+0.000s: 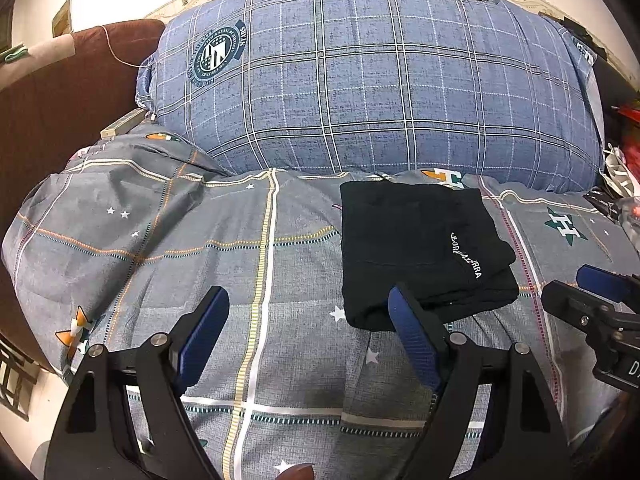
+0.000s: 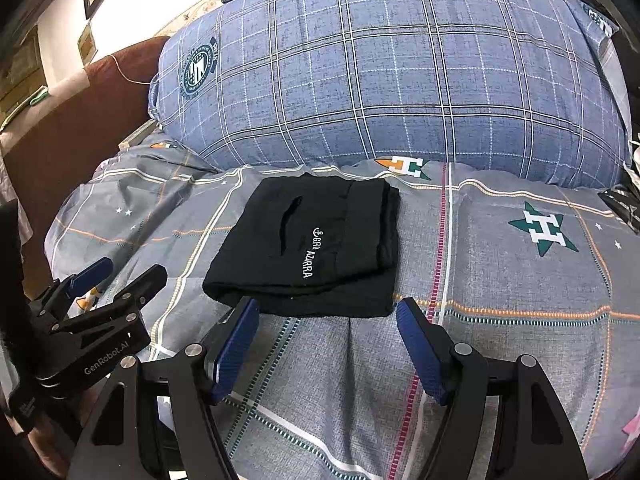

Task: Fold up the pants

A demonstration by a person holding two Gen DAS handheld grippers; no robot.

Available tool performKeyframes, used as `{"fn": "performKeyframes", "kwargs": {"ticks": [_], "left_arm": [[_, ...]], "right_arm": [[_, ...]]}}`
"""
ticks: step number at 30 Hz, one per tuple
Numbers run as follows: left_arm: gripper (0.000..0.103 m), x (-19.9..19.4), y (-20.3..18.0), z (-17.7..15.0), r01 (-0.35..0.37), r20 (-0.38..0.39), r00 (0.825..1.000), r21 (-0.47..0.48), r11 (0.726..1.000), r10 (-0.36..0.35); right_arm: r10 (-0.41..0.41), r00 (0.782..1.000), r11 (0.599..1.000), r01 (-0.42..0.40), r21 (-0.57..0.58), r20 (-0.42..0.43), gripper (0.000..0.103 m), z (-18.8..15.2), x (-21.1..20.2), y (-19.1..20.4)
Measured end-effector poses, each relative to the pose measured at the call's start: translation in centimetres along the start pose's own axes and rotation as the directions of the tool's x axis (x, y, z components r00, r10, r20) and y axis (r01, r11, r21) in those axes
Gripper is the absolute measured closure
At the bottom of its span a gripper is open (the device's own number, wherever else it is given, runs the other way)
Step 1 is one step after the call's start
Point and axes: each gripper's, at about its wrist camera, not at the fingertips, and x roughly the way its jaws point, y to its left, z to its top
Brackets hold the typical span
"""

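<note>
Bedding fills both of your wrist views: a large blue plaid pillow [image 1: 372, 80] lies across the far side, and in front of it a grey patterned bedspread [image 1: 160, 240] with stars and H emblems covers the working surface. A brown upholstered headboard or sofa edge [image 1: 60, 100] borders the bedspread on your left. The black pants [image 2: 316, 244] rest on the bedspread just in front of the pillow, folded into a compact, roughly rectangular stack with several layers showing along the right edge; white lettering runs across the top layer, and a pocket slit is visible to its left. Your left gripper [image 1: 308, 308] hovers over the bedspread with its blue-padded fingers spread wide apart and nothing between them; its right finger [image 1: 412, 340] overlaps the near left corner of the pants in the left wrist view, though contact cannot be confirmed. Your right gripper [image 2: 326, 316] sits just in front of the near edge of the pants, fingers likewise spread wide and holding nothing. In the right wrist view, the left gripper appears at the left edge, beside the pants and apart from them.
</note>
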Motion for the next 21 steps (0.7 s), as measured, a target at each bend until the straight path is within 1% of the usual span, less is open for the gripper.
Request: {"fn": "performKeyframes", "kwargs": {"ticks": [8, 17, 21], "left_arm": [[0.02, 0.02, -0.23, -0.06, -0.011, 0.003, 1.0, 0.009, 1.0, 0.011], [0.02, 0.04, -0.37, 0.02, 0.001, -0.003, 1.0, 0.006, 1.0, -0.001], [0.02, -0.12, -0.62, -0.02, 0.001, 0.007, 1.0, 0.018, 1.0, -0.001]], "right_arm": [[-0.003, 1.0, 1.0, 0.003, 0.002, 0.002, 0.03, 0.08, -0.12, -0.08], [-0.004, 1.0, 1.0, 0.004, 0.003, 0.003, 0.03, 0.15, -0.2, -0.15], [-0.005, 1.0, 1.0, 0.005, 0.004, 0.006, 0.03, 0.11, -0.33, -0.2]]}}
